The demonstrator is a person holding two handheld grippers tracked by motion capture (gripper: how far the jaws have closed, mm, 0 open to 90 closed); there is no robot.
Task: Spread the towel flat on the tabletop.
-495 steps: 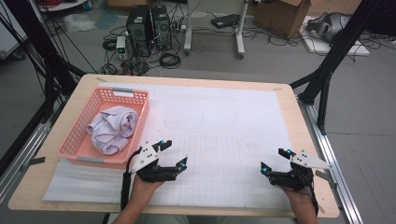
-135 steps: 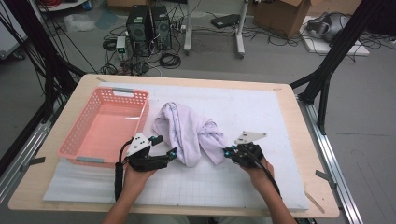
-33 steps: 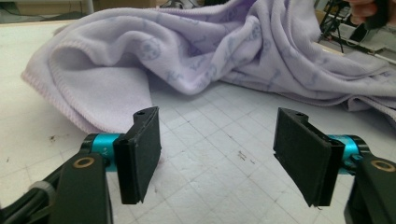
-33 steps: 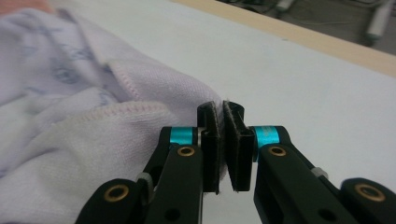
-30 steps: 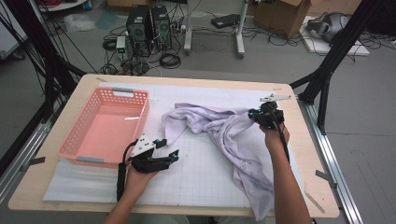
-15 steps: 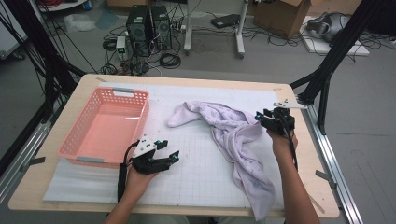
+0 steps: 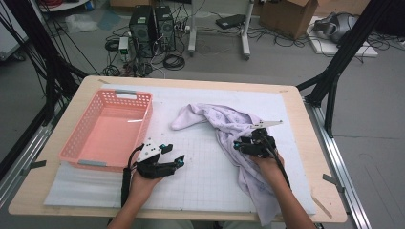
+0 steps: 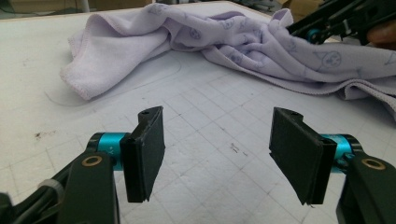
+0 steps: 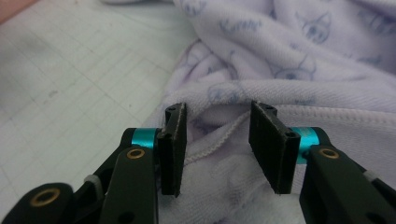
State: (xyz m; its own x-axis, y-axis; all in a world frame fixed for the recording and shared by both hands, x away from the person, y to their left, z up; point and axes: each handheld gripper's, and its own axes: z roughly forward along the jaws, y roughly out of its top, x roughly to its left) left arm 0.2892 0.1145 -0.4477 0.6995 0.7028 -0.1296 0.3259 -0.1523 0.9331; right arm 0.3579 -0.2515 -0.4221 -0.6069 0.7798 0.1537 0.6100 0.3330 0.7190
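Right tongs (image 7: pixel 240 145) over lavender towel (image 7: pixel 229 125), jaws just been opening, hem between them w/o pad contact. Left tongs (image 7: pixel 173 156) open, nothing between, low over surface (image 7: pixel 200 162); towel lying crumpled ahead, well apart. Pink basket (image 7: pixel 107 131) beside left tongs.

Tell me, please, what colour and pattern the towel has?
The towel is pale lilac with small printed cat faces, clearest in the right gripper view.

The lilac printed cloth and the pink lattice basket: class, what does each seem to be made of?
Lilac printed cloth: probably soft terry or microfibre, matte, with looped pile, a stitched hem and limp folds. Pink lattice basket: likely moulded plastic, slightly glossy, with rigid, evenly perforated walls.
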